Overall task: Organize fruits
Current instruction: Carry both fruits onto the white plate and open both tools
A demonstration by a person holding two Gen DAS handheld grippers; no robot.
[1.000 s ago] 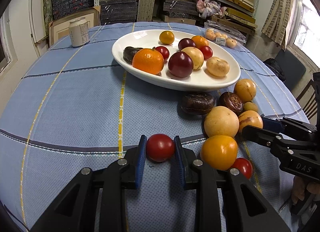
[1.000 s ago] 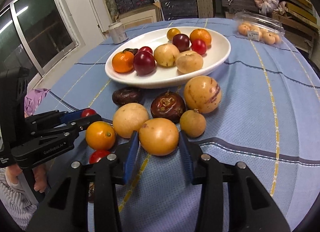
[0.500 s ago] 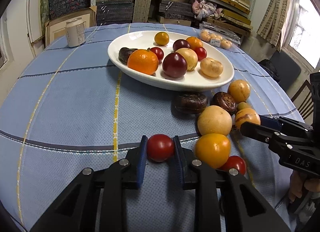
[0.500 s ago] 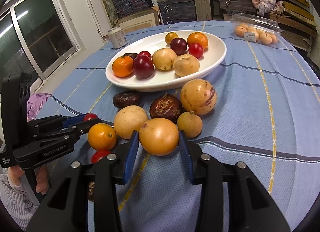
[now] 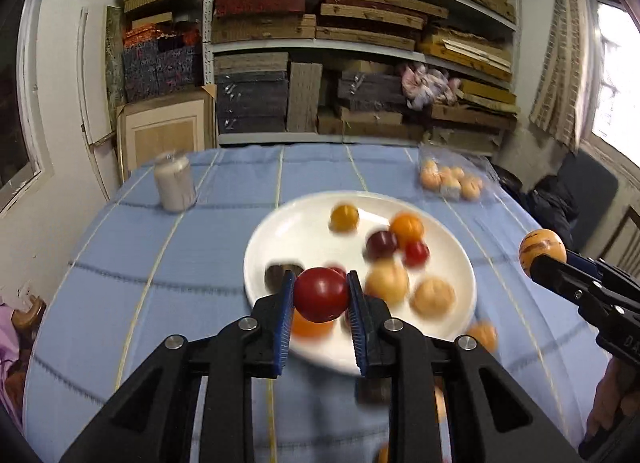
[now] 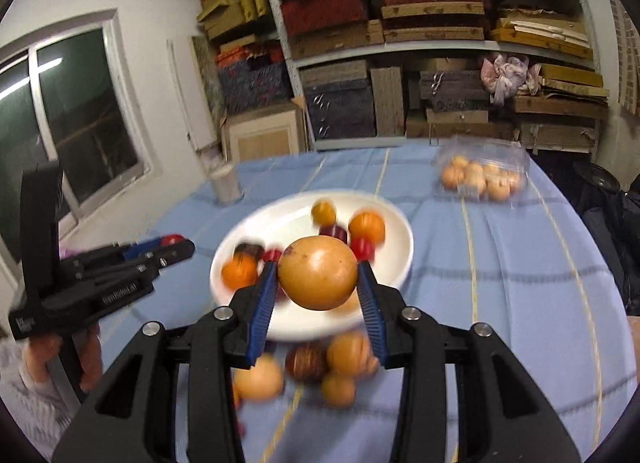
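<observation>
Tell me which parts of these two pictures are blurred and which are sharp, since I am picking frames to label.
Left wrist view: the red fruit in the left gripper is sharp, while the plate and its fruit smear. Right wrist view: the yellow fruit in the right gripper is sharp, while the loose fruit on the tablecloth smears. Shelves bow from the fisheye lens.

A dark red tomato (image 5: 321, 294), a tan-orange round fruit (image 6: 318, 277), a white plate (image 5: 296, 223); the surface (image 5: 200, 263) is light blue with yellow lines.
</observation>
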